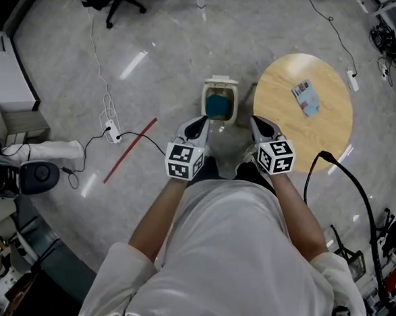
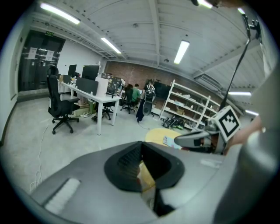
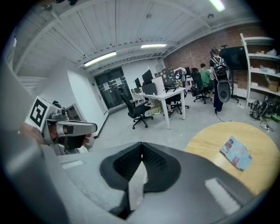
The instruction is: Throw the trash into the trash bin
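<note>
My left gripper [image 2: 141, 148] and right gripper [image 3: 141, 148] are both clenched on nothing, pads meeting. I judge 0 steps done. The 1 piece of trash I see, a flat printed packet [image 1: 305, 98], lies on the round wooden table [image 1: 277, 125]. The open trash bin [image 1: 218, 85] stands beside it. Pick-up, carry and drop remain.

A round wooden table [image 1: 328, 128] stands at the right on a pale, polished floor [image 1: 177, 54]. A white power strip [image 1: 352, 80] lies just beside the table's right edge, with a black cord trailing away from it. At the left, a red strip [image 1: 130, 150] lies slanted on the floor, near a second white power strip [image 1: 112, 131] with cables. Farther off, a black office chair [image 2: 61, 109] sits beside a white desk [image 2: 94, 94] carrying dark monitors [image 2: 89, 84]. Open white shelving [image 2: 192, 107] stands along a brick wall [image 2: 131, 70]. Long ceiling lights [image 2: 181, 51] glow overhead.
</note>
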Demonstrator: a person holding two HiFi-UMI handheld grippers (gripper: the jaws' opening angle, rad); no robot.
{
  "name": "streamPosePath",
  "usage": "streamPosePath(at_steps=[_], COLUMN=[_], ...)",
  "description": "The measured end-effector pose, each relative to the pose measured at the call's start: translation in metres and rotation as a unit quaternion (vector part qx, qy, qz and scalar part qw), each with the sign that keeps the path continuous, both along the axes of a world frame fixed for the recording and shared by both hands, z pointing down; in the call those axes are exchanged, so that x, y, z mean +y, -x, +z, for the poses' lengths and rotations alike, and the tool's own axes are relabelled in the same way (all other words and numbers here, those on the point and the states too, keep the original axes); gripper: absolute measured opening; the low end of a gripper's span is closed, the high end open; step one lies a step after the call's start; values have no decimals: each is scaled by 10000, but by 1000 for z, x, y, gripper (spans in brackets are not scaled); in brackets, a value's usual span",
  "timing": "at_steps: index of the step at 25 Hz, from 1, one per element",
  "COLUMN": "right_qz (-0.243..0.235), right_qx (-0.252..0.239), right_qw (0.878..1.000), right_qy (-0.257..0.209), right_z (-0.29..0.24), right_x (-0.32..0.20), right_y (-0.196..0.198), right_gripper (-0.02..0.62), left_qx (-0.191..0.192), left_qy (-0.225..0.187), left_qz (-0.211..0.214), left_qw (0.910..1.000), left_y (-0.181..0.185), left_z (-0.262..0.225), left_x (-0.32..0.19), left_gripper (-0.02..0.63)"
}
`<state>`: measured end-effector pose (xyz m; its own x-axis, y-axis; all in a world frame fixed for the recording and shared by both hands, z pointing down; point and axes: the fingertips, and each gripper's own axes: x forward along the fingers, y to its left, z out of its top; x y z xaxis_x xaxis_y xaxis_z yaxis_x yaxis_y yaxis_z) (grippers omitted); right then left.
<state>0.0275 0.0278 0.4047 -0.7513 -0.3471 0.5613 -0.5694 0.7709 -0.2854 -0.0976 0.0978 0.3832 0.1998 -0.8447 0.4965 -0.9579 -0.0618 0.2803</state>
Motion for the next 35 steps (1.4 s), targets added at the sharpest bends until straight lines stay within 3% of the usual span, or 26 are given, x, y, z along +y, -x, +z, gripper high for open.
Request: streamPosePath(at_steps=[9,17,23,35], right_qz=[669,1379,1776,1905], right_qx=[185,490,521,625], right_qw=[9975,9888,9826,9797], right_qy=[-126,-284,-173,-28], right_z=[1,5,19,43], right_x=[-20,-43,-76,-123], right_y=[-19,-72,-133,-213], right_gripper=[3,26,26,44], left_qx=[-61,-60,-46,-39], left_qy=[-50,-80,-137,17], left_qz=[749,1419,1558,1537], left_qw=[9972,9898,9877,9881], left_y=[-9,-43,-91,-162], left_z=[2,2,4,24], left_x=[-22,-47,-79,-121], left_gripper=[6,6,6,6])
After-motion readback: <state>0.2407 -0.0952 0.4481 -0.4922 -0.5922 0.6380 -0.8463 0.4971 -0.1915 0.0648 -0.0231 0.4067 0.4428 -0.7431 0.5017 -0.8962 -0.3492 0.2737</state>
